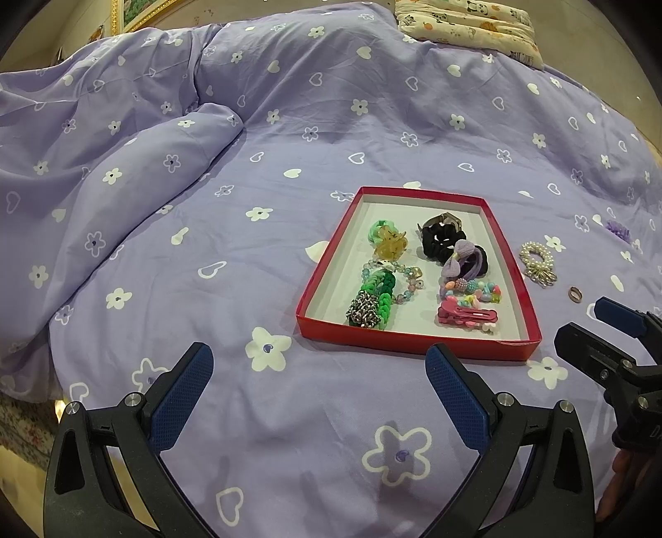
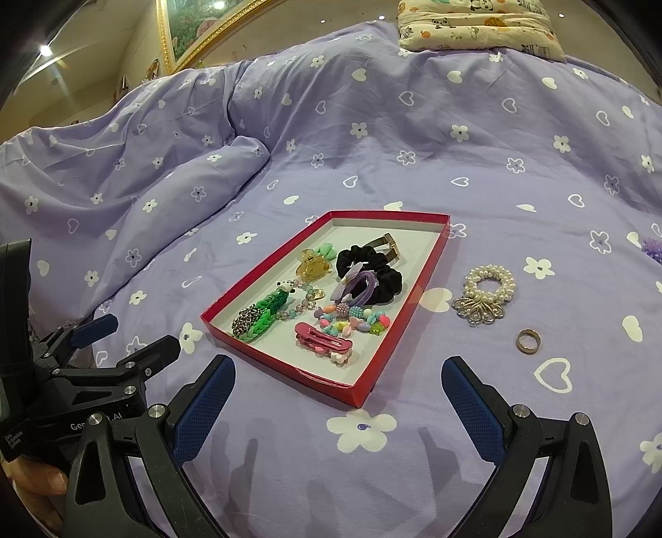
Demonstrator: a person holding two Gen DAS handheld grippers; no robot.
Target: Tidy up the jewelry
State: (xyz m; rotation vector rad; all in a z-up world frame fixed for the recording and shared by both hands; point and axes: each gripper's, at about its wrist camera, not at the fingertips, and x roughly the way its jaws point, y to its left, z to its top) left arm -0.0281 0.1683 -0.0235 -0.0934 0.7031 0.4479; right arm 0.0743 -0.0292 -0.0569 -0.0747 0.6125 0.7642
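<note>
A shallow red box (image 1: 418, 345) (image 2: 285, 364) lies on the purple bedspread, holding hair clips, scrunchies, beaded bracelets and a green braided band. Outside it, to its right, lie a pearl bracelet (image 1: 537, 260) (image 2: 488, 287) with a metal charm and a small metal ring (image 1: 575, 294) (image 2: 528, 341). A purple flower piece (image 1: 617, 229) (image 2: 654, 249) lies farther right. My left gripper (image 1: 320, 391) hovers open in front of the box with nothing between its fingers. My right gripper (image 2: 337, 403) is open too, low over the bedspread near the box's front right corner.
A bunched fold of the duvet (image 1: 124, 165) rises to the left of the box. A patterned pillow (image 2: 476, 25) lies at the far edge of the bed. A gold picture frame (image 2: 194, 37) hangs on the wall behind.
</note>
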